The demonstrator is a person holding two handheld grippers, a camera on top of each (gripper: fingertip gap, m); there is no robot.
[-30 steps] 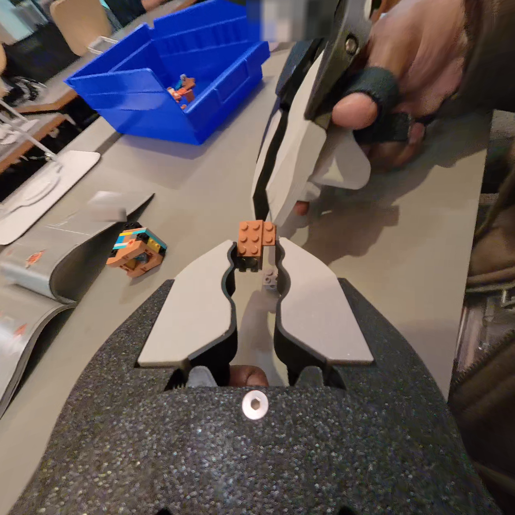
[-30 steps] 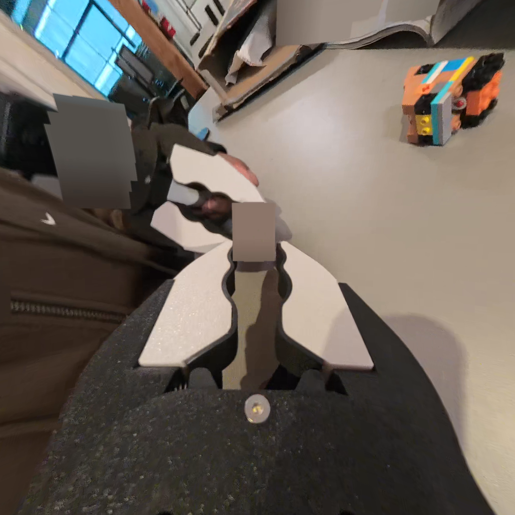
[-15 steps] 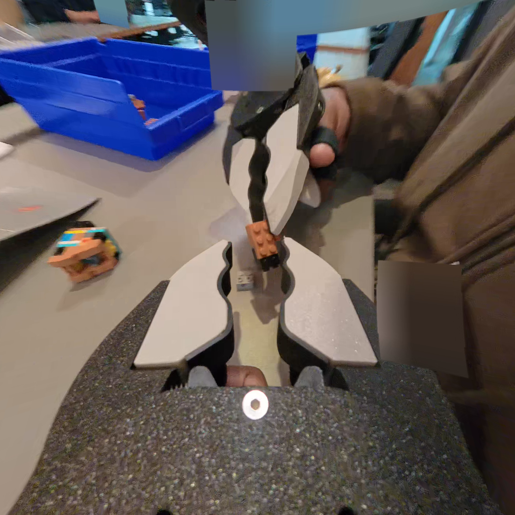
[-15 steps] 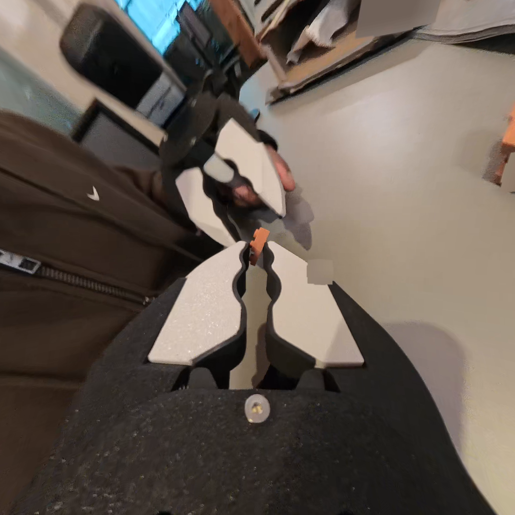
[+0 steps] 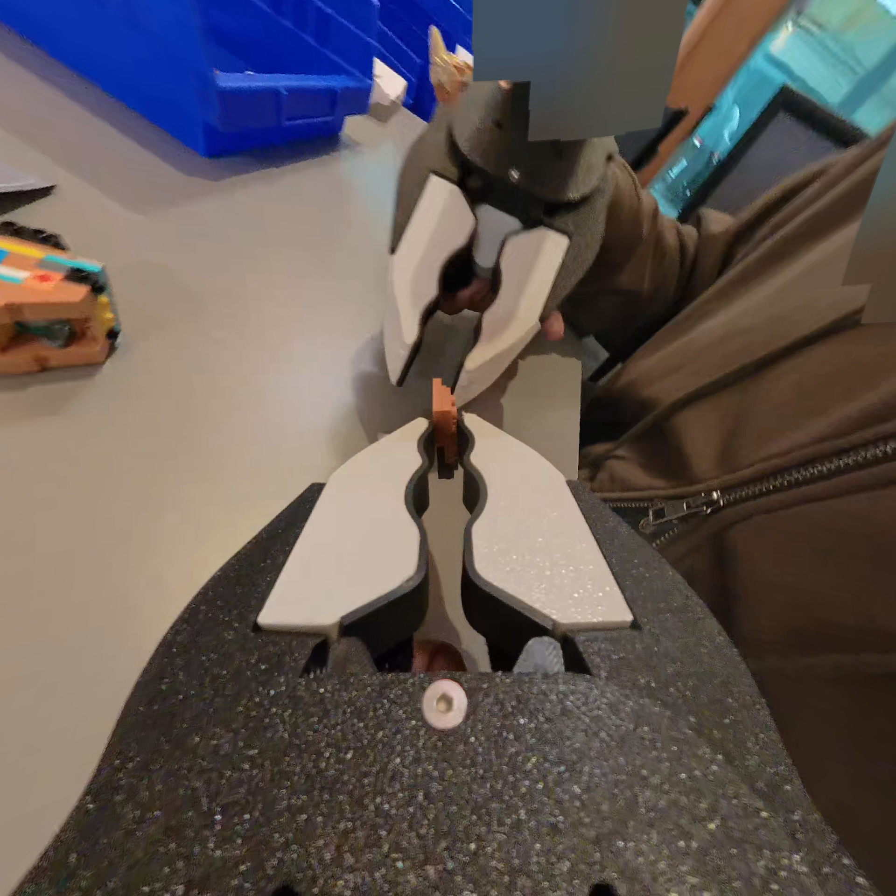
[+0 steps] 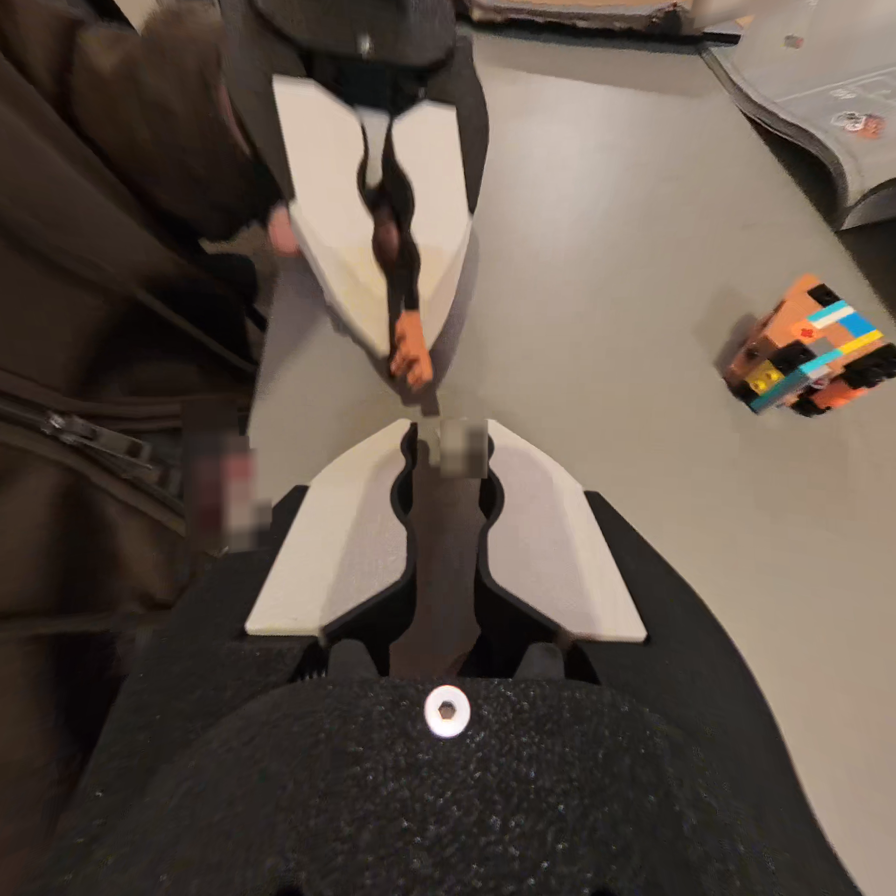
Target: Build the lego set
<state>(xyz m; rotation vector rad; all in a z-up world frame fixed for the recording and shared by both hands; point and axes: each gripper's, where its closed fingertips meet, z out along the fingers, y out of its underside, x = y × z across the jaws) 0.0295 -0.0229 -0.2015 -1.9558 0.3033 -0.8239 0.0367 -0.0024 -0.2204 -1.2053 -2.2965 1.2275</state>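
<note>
Orange brick (image 5: 445, 426), seemingly one; two hand-held grippers.

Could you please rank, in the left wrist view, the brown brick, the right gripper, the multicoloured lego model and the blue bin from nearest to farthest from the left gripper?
1. Brown brick, clamped at the left gripper tips.
2. Right gripper, just ahead, slightly right.
3. Multicoloured lego model, far left on the table.
4. Blue bin, back left.

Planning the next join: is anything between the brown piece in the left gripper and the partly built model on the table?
Nothing visible: bare table separates the brown piece in the left gripper from the model.
</note>
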